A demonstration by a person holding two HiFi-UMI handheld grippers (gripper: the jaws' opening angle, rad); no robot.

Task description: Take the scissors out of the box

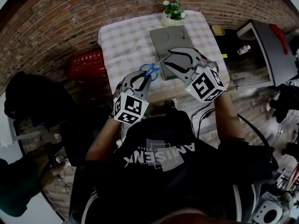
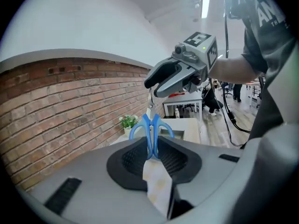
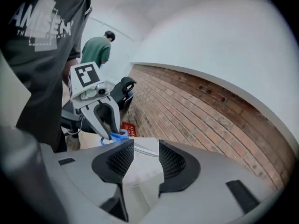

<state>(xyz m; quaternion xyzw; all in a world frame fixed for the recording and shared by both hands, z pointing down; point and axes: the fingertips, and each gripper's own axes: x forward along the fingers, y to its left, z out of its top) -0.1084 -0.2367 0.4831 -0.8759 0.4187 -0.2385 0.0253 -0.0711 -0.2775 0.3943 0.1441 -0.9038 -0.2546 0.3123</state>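
Blue-handled scissors (image 1: 150, 69) hang in the air above the table's near edge, clear of the flat grey box (image 1: 170, 37). My left gripper (image 1: 147, 75) is shut on their handles. In the left gripper view the blue loops (image 2: 151, 126) stick up between the closed pads, blades pointing away. My right gripper (image 1: 167, 60) hovers just right of the blades, open with nothing between its fingers. In the right gripper view the pads (image 3: 172, 161) stand wide apart, and the left gripper (image 3: 109, 130) with the scissors (image 3: 117, 136) sits just beyond them.
The table (image 1: 126, 36) has a checkered cloth, with a potted plant (image 1: 173, 10) at its far edge. A red crate (image 1: 87, 62) stands on the floor to the left. Cables trail on the floor at right. A person in green (image 3: 96, 52) stands in the background.
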